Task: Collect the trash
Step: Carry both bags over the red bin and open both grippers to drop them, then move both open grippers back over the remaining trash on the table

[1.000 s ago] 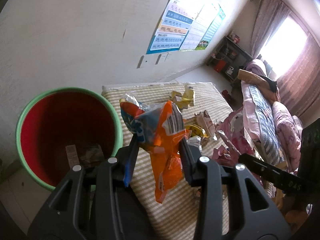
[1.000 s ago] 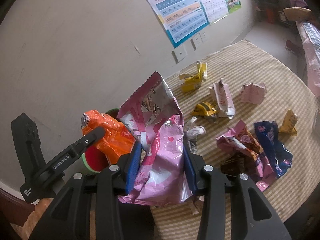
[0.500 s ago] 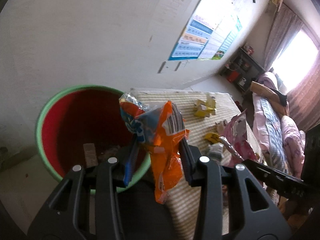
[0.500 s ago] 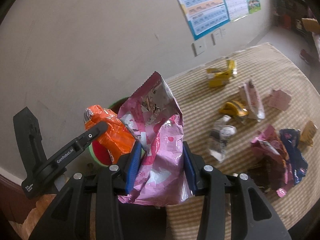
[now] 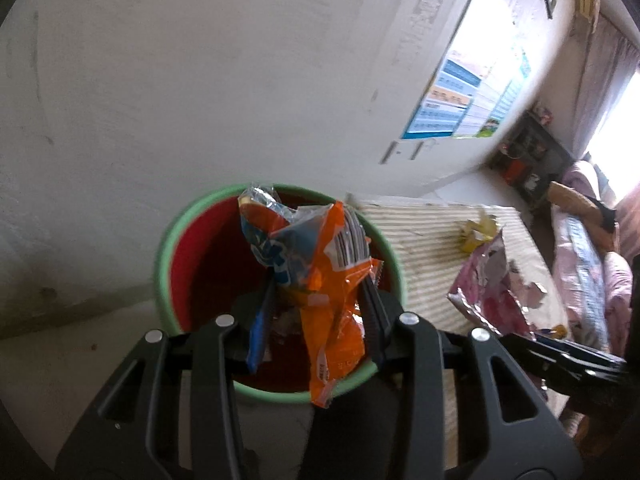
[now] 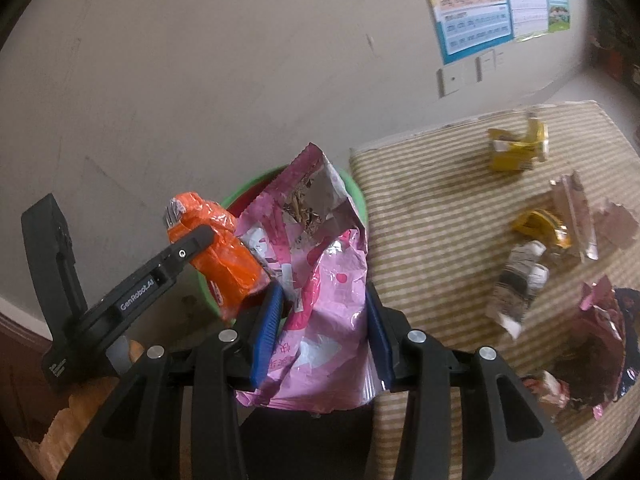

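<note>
My left gripper (image 5: 318, 308) is shut on an orange and blue snack bag (image 5: 320, 264) and holds it over the mouth of a red bin with a green rim (image 5: 184, 240). The same bag (image 6: 218, 252) shows in the right wrist view, over the bin (image 6: 356, 196). My right gripper (image 6: 322, 320) is shut on a pink snack bag (image 6: 320, 264), held near the table's left end beside the bin. That pink bag (image 5: 488, 292) shows to the right in the left wrist view.
A striped tablecloth table (image 6: 432, 184) carries loose wrappers: a yellow one (image 6: 516, 152), a silver-white one (image 6: 520, 280), a yellow crumpled one (image 6: 540, 228), and pink and dark ones (image 6: 600, 340) at the right. The wall stands behind the bin. A bed (image 5: 584, 264) lies at far right.
Both grippers have swung left toward the bin with their bags. The orange bag went from above the table to above the bin's mouth; the pink bag followed close behind.
</note>
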The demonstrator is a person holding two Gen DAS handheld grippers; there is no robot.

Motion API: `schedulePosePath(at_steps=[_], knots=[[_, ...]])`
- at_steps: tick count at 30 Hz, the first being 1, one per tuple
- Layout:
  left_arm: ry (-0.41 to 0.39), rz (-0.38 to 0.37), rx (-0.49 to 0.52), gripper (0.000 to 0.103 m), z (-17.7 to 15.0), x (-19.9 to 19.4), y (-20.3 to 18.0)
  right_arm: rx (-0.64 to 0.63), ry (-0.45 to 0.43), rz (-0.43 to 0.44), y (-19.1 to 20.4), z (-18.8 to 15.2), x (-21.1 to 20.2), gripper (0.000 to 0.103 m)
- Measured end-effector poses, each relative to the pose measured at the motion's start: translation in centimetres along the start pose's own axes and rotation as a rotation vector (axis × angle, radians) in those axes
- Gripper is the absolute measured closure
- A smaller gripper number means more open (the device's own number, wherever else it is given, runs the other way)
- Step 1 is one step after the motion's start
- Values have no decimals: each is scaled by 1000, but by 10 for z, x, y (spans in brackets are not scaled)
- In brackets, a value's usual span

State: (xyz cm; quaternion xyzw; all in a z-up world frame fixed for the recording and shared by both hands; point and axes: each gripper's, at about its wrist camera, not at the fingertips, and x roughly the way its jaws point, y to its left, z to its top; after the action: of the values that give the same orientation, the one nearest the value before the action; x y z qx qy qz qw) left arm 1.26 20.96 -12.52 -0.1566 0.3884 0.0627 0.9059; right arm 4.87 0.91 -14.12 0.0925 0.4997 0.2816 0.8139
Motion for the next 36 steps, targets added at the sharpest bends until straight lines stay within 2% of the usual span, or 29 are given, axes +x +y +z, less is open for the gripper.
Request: schedulePosePath(at_steps=[8, 14, 16, 17, 18, 19, 28, 36], knots=[[16, 56, -41, 65, 0, 6, 27, -30, 33, 11, 19, 13, 26, 63], [4, 71, -54, 65, 1, 5, 37, -72, 18, 14, 34, 32, 39, 61], [-6, 74, -56, 60, 1, 4, 39, -72, 9, 23, 38, 36, 43, 59], [-11, 75, -61, 50, 2, 3, 41, -64, 3, 36, 39, 39, 44, 56], [-18, 74, -66, 41, 1, 2, 42, -55, 2, 50, 39, 41, 44, 48], [-25, 74, -71, 40, 2, 2, 41, -44, -2, 60, 38, 43, 44, 45], [-10, 66, -74, 39, 1, 2, 42, -4, -3, 48, 24, 33, 33, 45], [7, 36, -47, 39, -1, 3, 21, 5, -29, 8, 8, 22, 9, 43]])
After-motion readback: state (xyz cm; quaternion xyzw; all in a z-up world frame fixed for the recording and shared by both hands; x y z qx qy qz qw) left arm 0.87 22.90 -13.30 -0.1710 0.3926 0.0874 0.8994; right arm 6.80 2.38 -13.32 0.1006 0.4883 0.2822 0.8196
